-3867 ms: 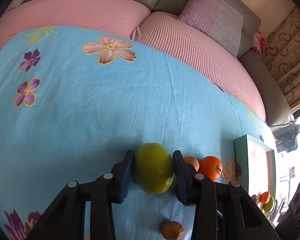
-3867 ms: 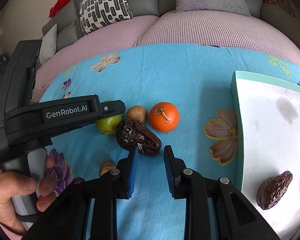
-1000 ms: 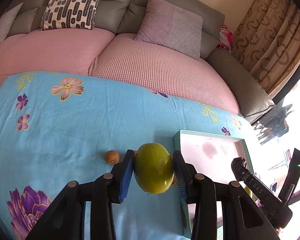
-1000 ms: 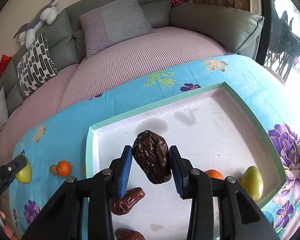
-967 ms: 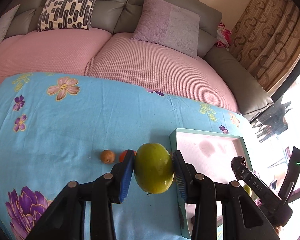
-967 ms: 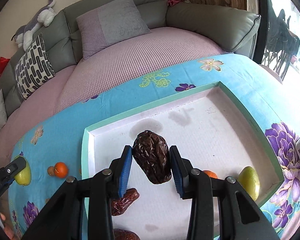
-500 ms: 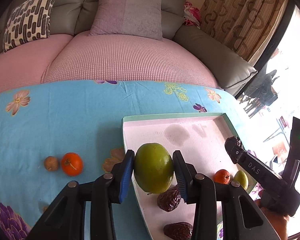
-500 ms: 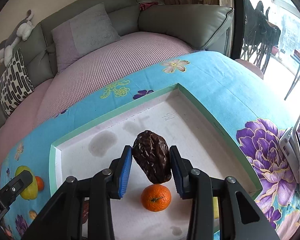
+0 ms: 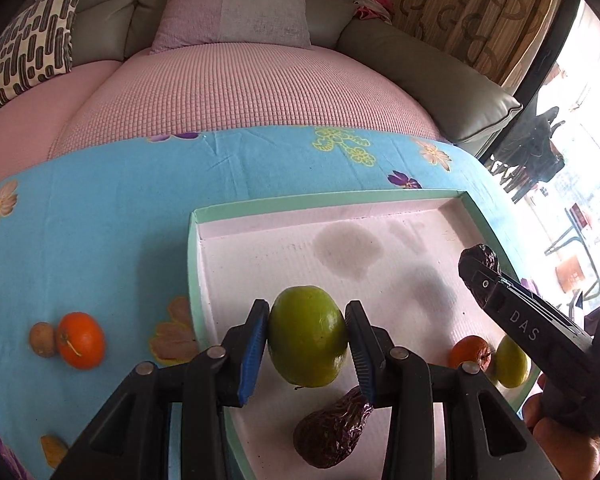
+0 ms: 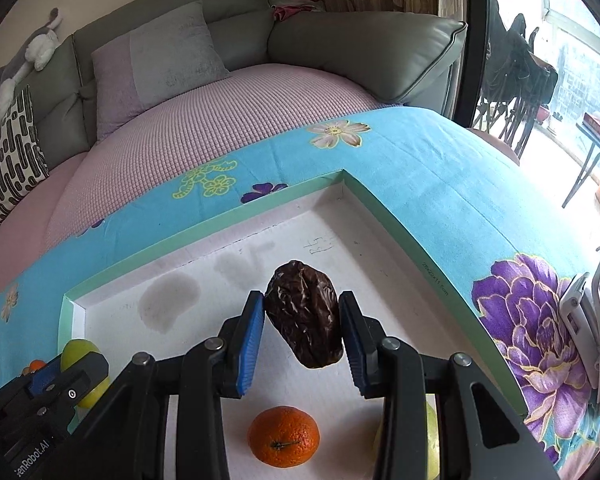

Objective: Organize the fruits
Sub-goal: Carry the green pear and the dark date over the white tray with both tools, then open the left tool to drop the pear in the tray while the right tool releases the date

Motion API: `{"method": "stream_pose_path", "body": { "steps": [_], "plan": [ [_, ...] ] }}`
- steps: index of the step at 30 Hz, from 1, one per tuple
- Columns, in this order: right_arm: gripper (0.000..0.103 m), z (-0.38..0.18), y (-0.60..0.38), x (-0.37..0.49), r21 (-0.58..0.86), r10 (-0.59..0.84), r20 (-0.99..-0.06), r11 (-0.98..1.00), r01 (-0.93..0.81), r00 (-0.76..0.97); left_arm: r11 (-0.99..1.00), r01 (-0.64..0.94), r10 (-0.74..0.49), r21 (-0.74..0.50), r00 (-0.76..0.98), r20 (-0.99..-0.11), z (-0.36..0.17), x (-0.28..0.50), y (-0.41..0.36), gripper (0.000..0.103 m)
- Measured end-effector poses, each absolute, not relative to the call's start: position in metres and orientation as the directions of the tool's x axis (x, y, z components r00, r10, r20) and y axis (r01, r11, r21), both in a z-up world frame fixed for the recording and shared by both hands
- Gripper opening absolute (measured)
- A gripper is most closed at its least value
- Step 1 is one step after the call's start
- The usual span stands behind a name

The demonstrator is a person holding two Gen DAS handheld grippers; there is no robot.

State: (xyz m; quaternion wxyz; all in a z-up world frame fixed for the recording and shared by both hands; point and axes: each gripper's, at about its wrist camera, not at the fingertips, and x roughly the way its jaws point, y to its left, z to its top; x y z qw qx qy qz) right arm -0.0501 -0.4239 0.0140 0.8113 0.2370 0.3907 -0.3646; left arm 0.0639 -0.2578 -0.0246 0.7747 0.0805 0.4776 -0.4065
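Observation:
My left gripper [image 9: 306, 350] is shut on a green fruit [image 9: 307, 336] and holds it above the left part of the white tray [image 9: 260, 248] with a mint rim. My right gripper [image 10: 302, 330] is shut on a dark wrinkled date [image 10: 305, 314], held above the tray's [image 10: 228, 216] far right part; this date also shows in the left wrist view [image 9: 479, 260]. In the tray lie a date [image 9: 332, 434], a small orange [image 9: 469, 352] and a green fruit [image 9: 510, 362]. The orange also shows below my right gripper [image 10: 284, 436].
On the blue flowered cloth [image 9: 100, 220] left of the tray lie an orange [image 9: 80, 340], a small brown fruit [image 9: 42, 339] and another brown piece [image 9: 53, 450]. A pink-covered sofa [image 9: 240, 88] with cushions is behind. A phone [image 10: 584, 320] lies at the right.
Both grippers have carried their fruit from the cloth over the tray. In the last half second the left moved further right over the tray and the right moved toward the tray's far right corner.

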Motion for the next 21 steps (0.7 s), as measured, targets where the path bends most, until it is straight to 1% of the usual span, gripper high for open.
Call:
{"method": "stream_pose_path", "body": {
  "steps": [10, 21],
  "plan": [
    [0.039, 0.001, -0.425, -0.047, 0.087, -0.378, -0.840, 0.614, 0.785, 0.389, 0.668, 0.696, -0.540, -0.265, 0.207, -0.816, -0.031, 0.065, -0.255, 0.042],
    [0.039, 0.000, -0.424, -0.048, 0.094, -0.371, -0.842, 0.613, 0.784, 0.391, 0.671, 0.690, -0.535, -0.272, 0.197, -0.822, -0.030, 0.066, -0.256, 0.042]
  ]
}}
